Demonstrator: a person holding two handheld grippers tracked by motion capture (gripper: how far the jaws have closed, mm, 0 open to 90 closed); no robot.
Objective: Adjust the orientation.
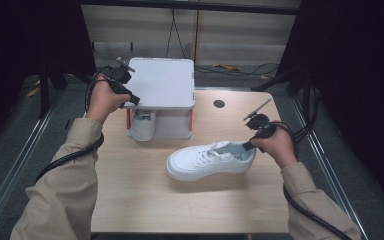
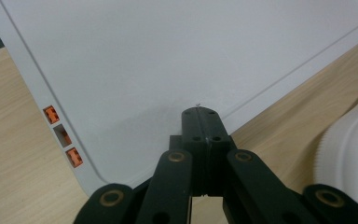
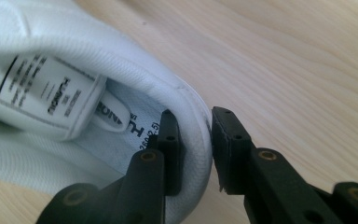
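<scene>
White leather fills my nearest view: the sneaker [image 1: 211,160] lies on its sole on the pale wooden bench [image 1: 145,200], toe toward my left, heel toward my right hand [image 1: 279,146]; I see the right gripper [image 3: 195,140] at that heel, its jaws straddling the heel collar, one inside the shoe against the lining, the other outside; the inner one touches the fabric, while the outer one stands just beside the rim with a thin gap showing, so I read these jaws as not yet clamped; in the right gripper view the printed tongue label [image 3: 46,95] sits deeper in the shoe, and the insole print lies beneath it; farther back, my left hand [image 1: 105,97] holds the left gripper [image 2: 199,122] over the near left corner of the white box [image 1: 161,82], which stands at the far side of the bench on a white base with orange edges; those jaws are pressed fully together with nothing between them, tips just above the flat lid; small orange clips [image 2: 51,114] show along the lid's edge; a dark round hole [image 1: 219,104] marks the bench beside the box.
</scene>
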